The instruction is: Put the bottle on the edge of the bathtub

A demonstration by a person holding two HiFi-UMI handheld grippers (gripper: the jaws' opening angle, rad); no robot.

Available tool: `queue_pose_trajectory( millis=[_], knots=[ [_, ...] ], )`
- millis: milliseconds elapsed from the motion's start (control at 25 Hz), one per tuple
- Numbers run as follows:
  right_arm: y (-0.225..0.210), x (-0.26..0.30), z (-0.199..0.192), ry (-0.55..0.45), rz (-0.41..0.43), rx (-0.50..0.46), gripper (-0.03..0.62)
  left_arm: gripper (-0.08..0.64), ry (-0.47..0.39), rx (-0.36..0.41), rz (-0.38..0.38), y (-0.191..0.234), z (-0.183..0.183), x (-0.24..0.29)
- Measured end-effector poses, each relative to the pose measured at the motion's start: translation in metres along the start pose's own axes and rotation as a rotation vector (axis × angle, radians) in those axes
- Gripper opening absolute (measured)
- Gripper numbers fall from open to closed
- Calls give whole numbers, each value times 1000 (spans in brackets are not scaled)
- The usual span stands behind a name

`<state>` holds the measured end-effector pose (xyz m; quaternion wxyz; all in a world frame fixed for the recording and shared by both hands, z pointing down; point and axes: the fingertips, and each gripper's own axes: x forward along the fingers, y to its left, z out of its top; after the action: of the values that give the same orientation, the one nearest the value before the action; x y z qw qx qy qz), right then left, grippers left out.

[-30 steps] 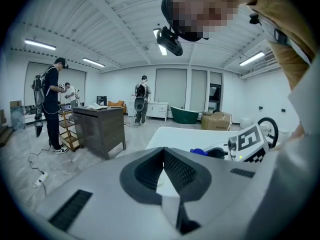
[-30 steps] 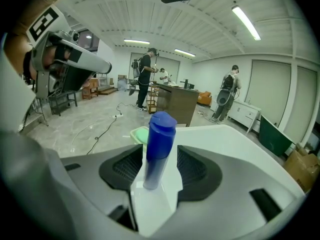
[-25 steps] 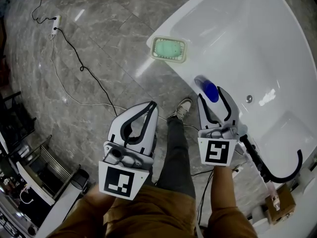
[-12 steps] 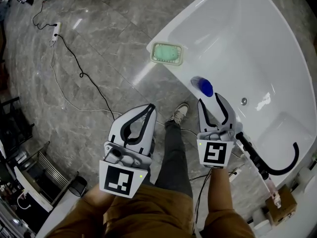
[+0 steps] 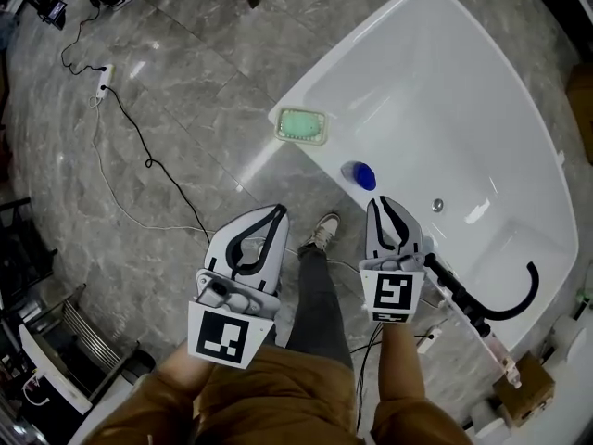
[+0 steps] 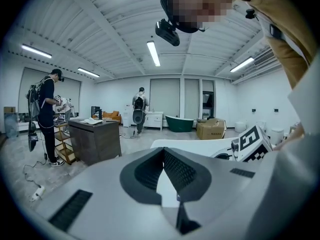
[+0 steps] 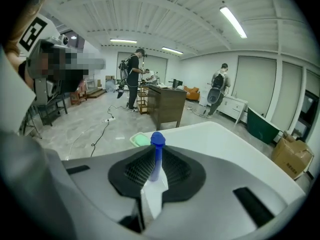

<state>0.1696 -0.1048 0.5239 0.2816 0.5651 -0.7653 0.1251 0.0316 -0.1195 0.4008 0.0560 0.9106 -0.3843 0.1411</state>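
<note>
The bottle (image 5: 359, 174), seen from above by its blue cap, stands on the white bathtub's near rim (image 5: 329, 152). My right gripper (image 5: 382, 202) hangs just short of it and a little above, not touching. Its jaws have just been closing and leave only a narrow slit with nothing in it. In the right gripper view the bottle's blue cap and neck (image 7: 157, 140) show through that slit between the right gripper's (image 7: 156, 166) dark pads. My left gripper (image 5: 276, 211) hovers over the floor beside the tub. Its tips meet in the left gripper view (image 6: 163, 151), holding nothing.
A green soap dish (image 5: 301, 124) sits on the rim left of the bottle. A black curved tap (image 5: 519, 299) stands at the tub's right end, with a cardboard box (image 5: 519, 383) below it. A cable (image 5: 139, 146) trails over the marble floor. My shoe (image 5: 321, 232) is between the grippers.
The right jaws went from wide open at the bottle to nearly closed. Both grippers rose and drew back, and the bottle stays on the rim.
</note>
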Motion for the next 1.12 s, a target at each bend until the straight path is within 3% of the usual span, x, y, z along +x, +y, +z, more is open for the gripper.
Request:
queue_pose_trajectory(
  millis=[160,1120],
  knots=[
    [-4,-14,14,-9,-22,15,6,6,-17,10,6,5,12,-14],
    [5,-121,141,-195,-141,-33,5,7,-120,56,9,10,59,-91]
  ],
)
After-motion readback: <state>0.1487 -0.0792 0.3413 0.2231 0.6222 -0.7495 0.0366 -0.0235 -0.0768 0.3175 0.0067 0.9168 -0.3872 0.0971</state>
